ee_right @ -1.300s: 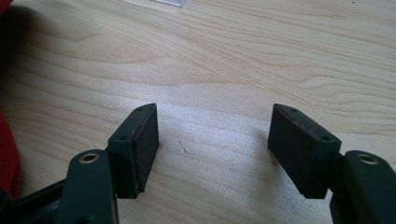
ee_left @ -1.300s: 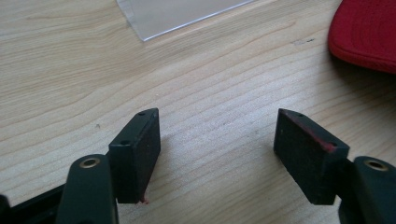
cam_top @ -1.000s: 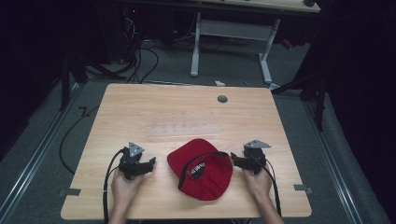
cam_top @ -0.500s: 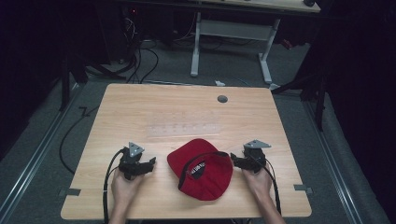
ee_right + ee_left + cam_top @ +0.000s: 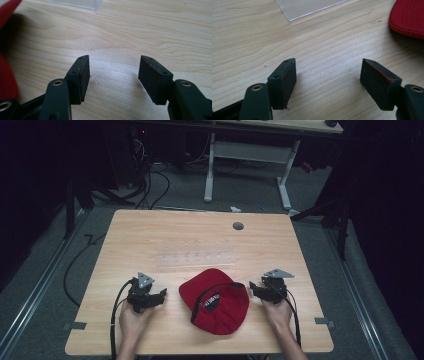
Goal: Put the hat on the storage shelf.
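A red cap (image 5: 215,306) with a black strap and a dark patch lies on the wooden table (image 5: 150,235) near the front edge, between the two hands. My left gripper (image 5: 161,295) rests on the table to the cap's left, open, with bare wood between its jaws (image 5: 328,72). The cap's edge (image 5: 409,17) shows at its upper right. My right gripper (image 5: 253,289) sits just right of the cap, open with nothing between its jaws (image 5: 113,70). Those jaws have just been closing a little. The cap (image 5: 6,75) is at its left.
A clear plastic piece (image 5: 195,257) lies flat on the table's middle, beyond the cap. A grey round grommet (image 5: 238,226) sits near the far edge. A desk frame and cables stand on the floor behind the table.
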Available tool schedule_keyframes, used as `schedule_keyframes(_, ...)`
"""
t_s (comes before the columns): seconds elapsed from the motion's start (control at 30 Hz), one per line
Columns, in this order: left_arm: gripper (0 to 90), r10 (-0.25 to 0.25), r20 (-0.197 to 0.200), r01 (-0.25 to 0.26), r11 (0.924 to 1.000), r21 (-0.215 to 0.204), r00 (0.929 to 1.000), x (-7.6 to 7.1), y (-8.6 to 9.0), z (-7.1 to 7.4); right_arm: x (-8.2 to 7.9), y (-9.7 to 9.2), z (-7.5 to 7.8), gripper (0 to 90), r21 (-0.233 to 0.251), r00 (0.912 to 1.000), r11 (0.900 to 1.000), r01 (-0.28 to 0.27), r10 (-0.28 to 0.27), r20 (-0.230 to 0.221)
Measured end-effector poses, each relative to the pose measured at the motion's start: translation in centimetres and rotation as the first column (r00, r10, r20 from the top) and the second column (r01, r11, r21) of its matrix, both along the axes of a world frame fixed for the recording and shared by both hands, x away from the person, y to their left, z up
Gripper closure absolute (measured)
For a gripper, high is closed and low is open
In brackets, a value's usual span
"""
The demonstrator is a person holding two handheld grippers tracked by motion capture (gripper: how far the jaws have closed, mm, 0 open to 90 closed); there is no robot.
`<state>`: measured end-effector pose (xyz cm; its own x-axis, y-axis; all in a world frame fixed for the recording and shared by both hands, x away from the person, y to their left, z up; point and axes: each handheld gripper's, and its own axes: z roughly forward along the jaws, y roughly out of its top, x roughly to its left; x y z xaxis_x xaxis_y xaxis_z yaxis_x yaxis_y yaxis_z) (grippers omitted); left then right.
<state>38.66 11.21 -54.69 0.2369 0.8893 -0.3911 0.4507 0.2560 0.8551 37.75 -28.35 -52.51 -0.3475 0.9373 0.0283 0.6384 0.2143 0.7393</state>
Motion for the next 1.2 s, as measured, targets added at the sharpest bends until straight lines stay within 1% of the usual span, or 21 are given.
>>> schedule_keyframes(0.13, 29.6, 0.000, 0.000, 0.000, 1.0000, 0.000, 1.0000, 0.0, 0.0, 0.0, -0.3, -0.2, 0.4, 44.6, 0.031, 1.0000, 0.9995, -0.005, 0.005, 0.006)
schedule_keyframes(0.23, 29.7, -0.001, 0.000, 0.001, 1.0000, 0.000, 1.0000, 0.0, 0.0, 0.0, -0.4, -0.2, 0.6, 45.0, 0.041, 0.9999, 0.9991, -0.009, 0.009, 0.011)
schedule_keyframes(0.33, 29.7, -0.001, 0.000, 0.001, 1.0000, 0.000, 1.0000, 0.0, 0.0, 0.0, -0.7, -0.4, 1.0, 45.0, 0.076, 0.9999, 0.9971, -0.008, 0.007, 0.015)
schedule_keyframes(0.47, 30.1, -0.002, 0.001, 0.002, 1.0000, 0.000, 1.0000, 0.0, 0.0, 0.0, -1.1, -0.6, 1.5, 42.4, 0.102, 0.9992, 0.9943, -0.029, 0.026, 0.030)
schedule_keyframes(0.5, 30.0, -0.002, 0.001, 0.002, 1.0000, 0.000, 1.0000, 0.0, 0.0, 0.0, -1.1, -0.6, 1.5, 42.4, 0.102, 0.9992, 0.9943, -0.029, 0.026, 0.030)
schedule_keyframes(0.53, 30.1, -0.002, 0.001, 0.002, 1.0000, 0.000, 1.0000, 0.0, 0.0, 0.0, -1.4, -0.7, 1.7, 42.1, 0.114, 0.9989, 0.9928, -0.035, 0.032, 0.035)
schedule_keyframes(0.67, 30.1, -0.002, 0.001, 0.002, 1.0000, 0.000, 1.0000, 0.0, 0.0, 0.0, -1.8, -0.9, 2.1, 42.1, 0.133, 0.9983, 0.9902, -0.044, 0.039, 0.042)
schedule_keyframes(0.73, 30.0, -0.002, 0.001, 0.002, 1.0000, 0.000, 1.0000, 0.0, 0.0, 0.0, -2.3, -0.9, 2.5, 42.0, 0.143, 0.9974, 0.9884, -0.051, 0.043, 0.058)
schedule_keyframes(0.97, 30.0, -0.002, 0.001, 0.002, 1.0000, 0.000, 1.0000, 0.0, 0.0, 0.0, -3.1, -1.1, 3.4, 42.0, 0.161, 0.9947, 0.9845, -0.068, 0.054, 0.088)
schedule_keyframes(1.0, 30.0, -0.002, 0.000, 0.002, 1.0000, 0.000, 1.0000, 0.0, 0.0, 0.0, -3.4, -1.1, 3.6, 42.0, 0.169, 0.9944, 0.9829, -0.072, 0.057, 0.089)
schedule_keyframes(1.2, 29.9, -0.001, 0.001, 0.001, 1.0000, -0.001, 1.0000, 0.0, 0.0, 0.0, -4.1, -1.0, 4.2, 41.9, 0.189, 0.9925, 0.9776, -0.092, 0.074, 0.097)
